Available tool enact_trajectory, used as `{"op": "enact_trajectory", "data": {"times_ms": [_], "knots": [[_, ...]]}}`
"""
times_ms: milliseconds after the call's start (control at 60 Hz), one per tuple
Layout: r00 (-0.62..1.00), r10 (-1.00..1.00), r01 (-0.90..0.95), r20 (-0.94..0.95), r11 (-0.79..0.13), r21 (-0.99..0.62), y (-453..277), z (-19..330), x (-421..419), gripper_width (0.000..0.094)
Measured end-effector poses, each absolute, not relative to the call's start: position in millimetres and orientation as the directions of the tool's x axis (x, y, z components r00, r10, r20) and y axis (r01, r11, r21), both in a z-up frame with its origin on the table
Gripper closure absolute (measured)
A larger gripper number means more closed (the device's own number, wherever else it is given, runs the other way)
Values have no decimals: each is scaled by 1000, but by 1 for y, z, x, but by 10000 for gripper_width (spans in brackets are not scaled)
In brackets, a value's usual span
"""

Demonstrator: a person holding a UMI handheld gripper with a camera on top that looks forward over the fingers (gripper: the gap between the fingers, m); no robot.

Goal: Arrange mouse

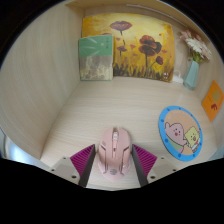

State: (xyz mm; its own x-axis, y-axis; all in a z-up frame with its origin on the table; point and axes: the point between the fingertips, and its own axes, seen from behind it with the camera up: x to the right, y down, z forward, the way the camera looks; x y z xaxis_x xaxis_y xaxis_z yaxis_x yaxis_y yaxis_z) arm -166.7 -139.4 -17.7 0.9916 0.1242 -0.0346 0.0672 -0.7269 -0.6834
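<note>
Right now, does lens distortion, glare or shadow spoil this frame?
In the gripper view, fisheye bending curves the table edges and wall; lighting is soft and even, no glare; the pink mouse between the gripper fingers reads clearly, as does the round mat; the flowers look slightly soft.

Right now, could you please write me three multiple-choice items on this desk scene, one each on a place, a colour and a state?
1. Where is the mouse?
A. Between the gripper fingers
B. On the round mat
C. Beside the vase

2. What colour is the mouse?
A. Black
B. Pale pink
C. Green

3. How does the round mat with the cartoon picture lie?
A. Rolled up
B. Propped against the wall
C. Flat on the desk

Answers:
1. A: the mouse sits between the two fingers, whose pads flank its sides.
2. B: its shell is pale pink with a grey wheel strip.
3. C: the blue-rimmed mat rests flat on the desk, beside the mouse and in front of the vase.
</note>
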Motion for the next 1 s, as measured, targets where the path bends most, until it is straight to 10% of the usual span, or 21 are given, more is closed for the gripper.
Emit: {"op": "enact_trajectory", "data": {"times_ms": [300, 417, 833, 1000], "knots": [[995, 100, 64, -20, -760, -647, -135, -21, -163, 593], [991, 134, 107, 1, -781, -615, -137, -16, -163, 596], [992, 122, 87, 31, -485, -870, -42, 249, -75, 595], [997, 70, 66, 38, -465, -883, -36, 267, 6, 597]]}}
